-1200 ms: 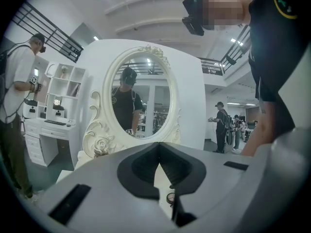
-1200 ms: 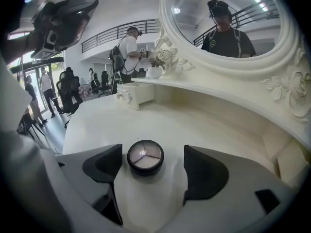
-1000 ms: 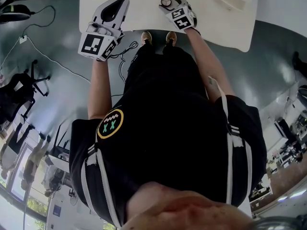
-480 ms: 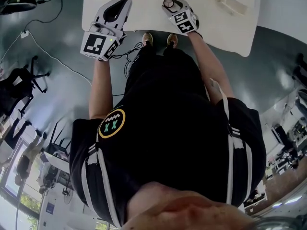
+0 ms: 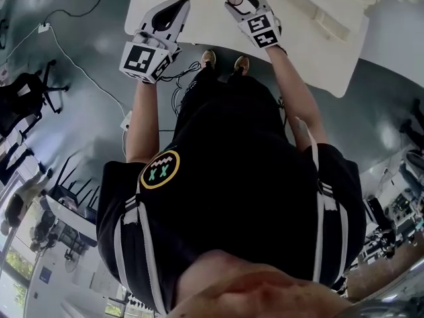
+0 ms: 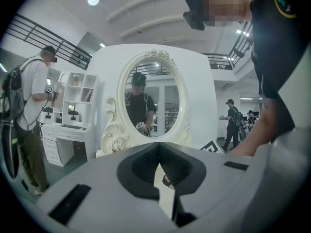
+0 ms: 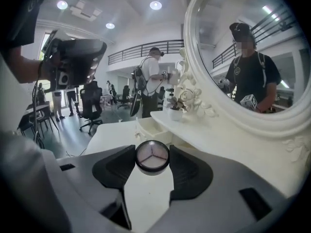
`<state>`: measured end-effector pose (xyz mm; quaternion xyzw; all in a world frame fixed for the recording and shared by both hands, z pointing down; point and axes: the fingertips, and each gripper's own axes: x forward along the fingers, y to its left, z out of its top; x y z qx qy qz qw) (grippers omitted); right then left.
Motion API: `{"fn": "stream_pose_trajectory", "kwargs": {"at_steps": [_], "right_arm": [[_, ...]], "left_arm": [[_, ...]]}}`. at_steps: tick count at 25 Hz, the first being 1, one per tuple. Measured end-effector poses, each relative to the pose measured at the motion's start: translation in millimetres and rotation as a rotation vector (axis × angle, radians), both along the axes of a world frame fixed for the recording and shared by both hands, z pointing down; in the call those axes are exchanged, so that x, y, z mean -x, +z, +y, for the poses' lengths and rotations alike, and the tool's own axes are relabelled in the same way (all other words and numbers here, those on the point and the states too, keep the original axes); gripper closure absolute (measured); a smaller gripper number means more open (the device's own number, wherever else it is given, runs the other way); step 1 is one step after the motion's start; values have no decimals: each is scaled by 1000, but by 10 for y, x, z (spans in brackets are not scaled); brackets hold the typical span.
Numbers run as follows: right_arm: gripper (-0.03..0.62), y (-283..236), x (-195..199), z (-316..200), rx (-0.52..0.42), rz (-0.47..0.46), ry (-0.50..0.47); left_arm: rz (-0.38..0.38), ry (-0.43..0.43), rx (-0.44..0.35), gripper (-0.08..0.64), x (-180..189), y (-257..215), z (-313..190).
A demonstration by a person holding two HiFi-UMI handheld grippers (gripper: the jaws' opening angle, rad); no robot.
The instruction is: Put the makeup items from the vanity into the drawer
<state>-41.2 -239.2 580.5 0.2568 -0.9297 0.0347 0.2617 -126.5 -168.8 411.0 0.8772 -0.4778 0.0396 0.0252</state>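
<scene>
Two claws hang over the white vanity top [image 5: 311,45]. My right claw [image 5: 236,0] has just been closing and now pinches a round compact [image 7: 152,155] between its pads, held above the top, in from the front edge. Beyond it sits what may be the open drawer [image 7: 151,129]. My left claw [image 6: 158,147] is closed and empty, tips touching.
</scene>
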Motion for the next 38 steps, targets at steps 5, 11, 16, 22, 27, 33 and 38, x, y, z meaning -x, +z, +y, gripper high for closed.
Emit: {"fn": "stream_pose_trajectory", "kwargs": {"at_steps": [5,11,16,22,27,33,38], "right_arm": [[351,-430,360,-58,-37,-51,-83],[351,-713,857,-122,-60,-68,-144],[351,-532,1231,-384,-27,-26,-129],[351,-117,1514,-697,62,60,-61],[351,113,1683,-772,113,118,-55],[351,289,1664,-858,142,184,-36],[351,381,1716,-941,168,179,9]], "left_arm": [[-14,-69,-10,541,227,-57,74],[-5,-126,-20,541,584,-110,154],[14,-142,-14,541,803,-54,182],[33,-133,-4,541,992,-2,183],[57,-121,0,541,1072,65,124],[78,-108,1,541,1067,95,76],[91,-110,9,541,1176,179,92]]}}
